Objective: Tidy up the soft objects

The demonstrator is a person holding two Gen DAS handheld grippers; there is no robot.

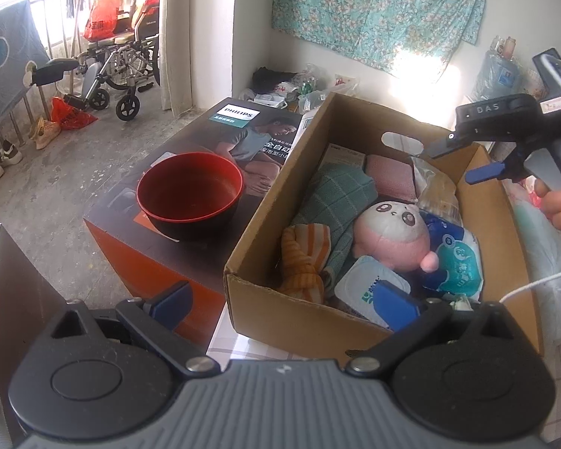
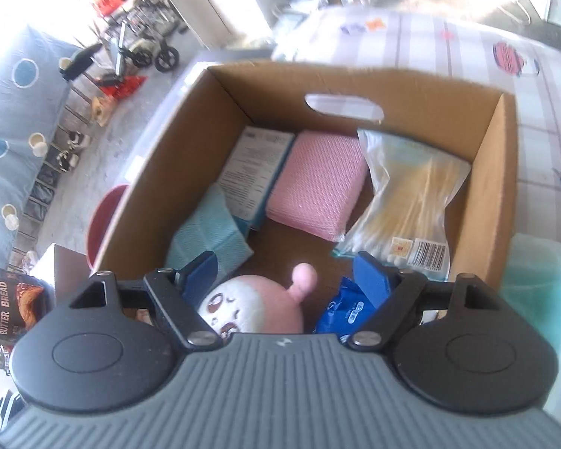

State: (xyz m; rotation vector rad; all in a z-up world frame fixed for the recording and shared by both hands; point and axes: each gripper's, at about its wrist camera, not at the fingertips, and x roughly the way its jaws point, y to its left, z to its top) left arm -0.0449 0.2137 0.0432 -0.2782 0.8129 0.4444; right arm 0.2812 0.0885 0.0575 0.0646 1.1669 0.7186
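A cardboard box (image 1: 265,220) holds soft things: a pink plush doll (image 1: 389,232), a teal towel (image 1: 333,194), an orange striped cloth (image 1: 304,262), a pink sponge pad (image 1: 389,177) and blue tissue packs (image 1: 456,258). My left gripper (image 1: 284,301) is open and empty at the box's near edge. My right gripper (image 1: 463,161) is open and empty, hovering over the box's far right side. In the right wrist view the right gripper (image 2: 286,278) hangs above the doll (image 2: 254,303), the pink pad (image 2: 318,183), the teal towel (image 2: 209,235) and a bag of cotton swabs (image 2: 411,202).
A red bowl (image 1: 189,194) stands on a Philips carton (image 1: 190,149) left of the box. The box (image 2: 486,172) rests on a checked bedsheet (image 2: 505,75). A wheelchair (image 1: 119,56) and shoes are on the floor at the far left. A floral cloth (image 1: 377,7) hangs on the wall.
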